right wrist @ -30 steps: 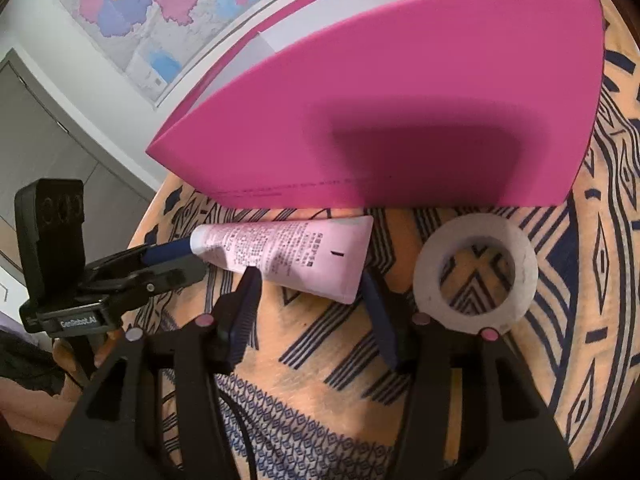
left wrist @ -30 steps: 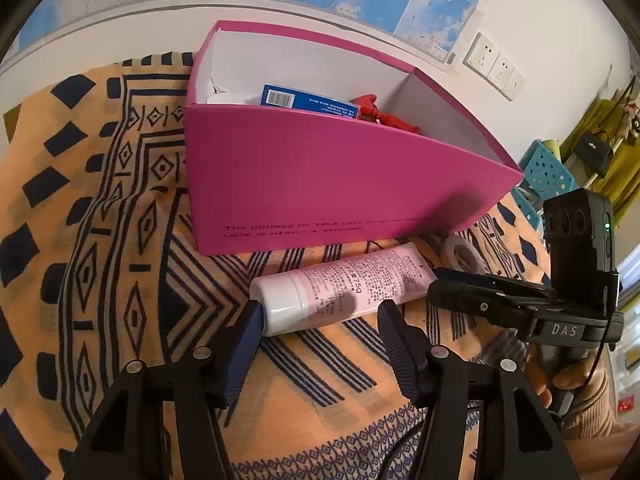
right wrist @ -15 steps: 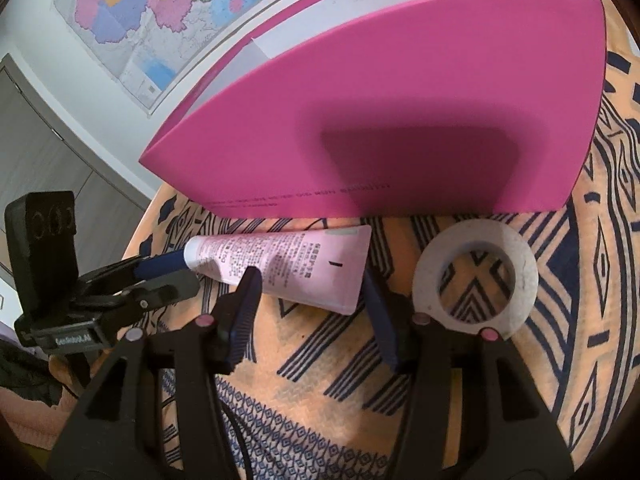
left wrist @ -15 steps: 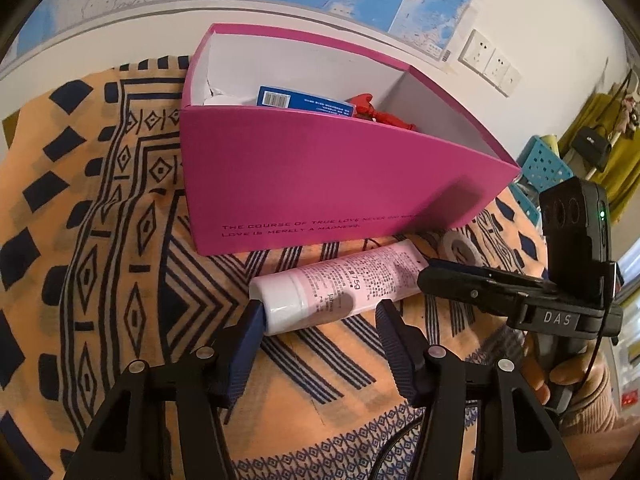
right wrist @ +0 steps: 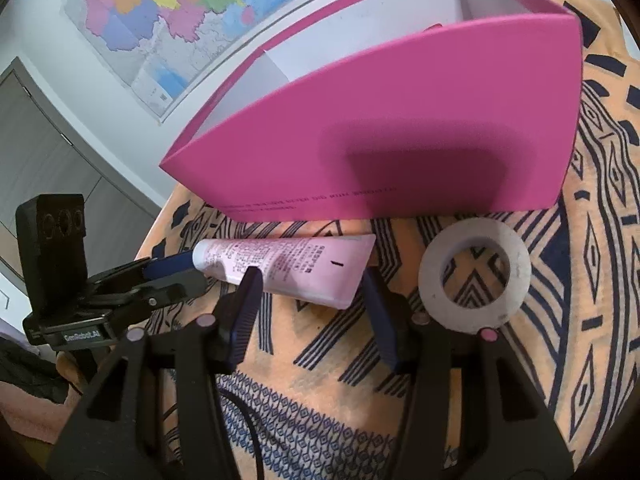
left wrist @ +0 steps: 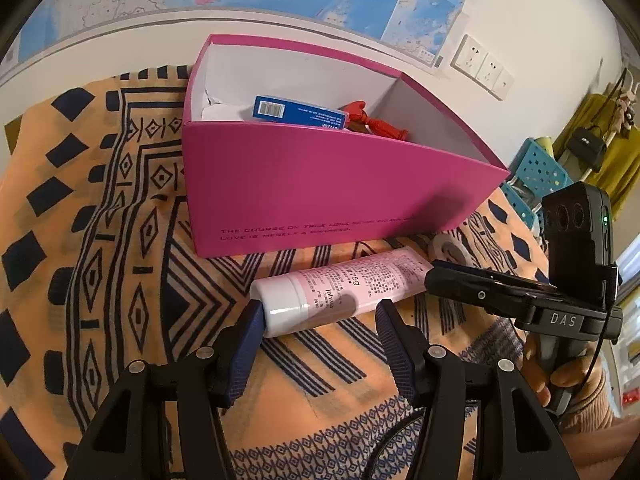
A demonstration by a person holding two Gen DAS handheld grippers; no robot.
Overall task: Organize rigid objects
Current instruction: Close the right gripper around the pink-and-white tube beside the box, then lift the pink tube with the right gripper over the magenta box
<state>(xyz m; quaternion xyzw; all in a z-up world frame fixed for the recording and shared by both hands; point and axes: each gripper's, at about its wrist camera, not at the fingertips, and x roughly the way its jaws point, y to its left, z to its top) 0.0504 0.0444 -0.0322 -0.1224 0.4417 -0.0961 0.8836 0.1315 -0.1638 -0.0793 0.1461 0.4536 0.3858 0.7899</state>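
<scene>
Blue carton (left wrist: 298, 111) and red toy (left wrist: 370, 120) already in pink box (left wrist: 320, 184), pink tube (left wrist: 340, 288) and tape roll (right wrist: 474, 274) left on patterned cloth (left wrist: 120, 240), left hand-held gripper (left wrist: 320, 320) and right hand-held gripper (right wrist: 310, 296) both open astride the tube ends, not gripping.

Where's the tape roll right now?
The white tape roll lies flat on the patterned cloth, right of the pink tube's crimped end, just before the pink box.

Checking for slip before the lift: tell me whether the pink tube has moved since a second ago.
No. The pink tube lies as before along the front wall of the pink box, its crimped end beside the tape roll.
</scene>
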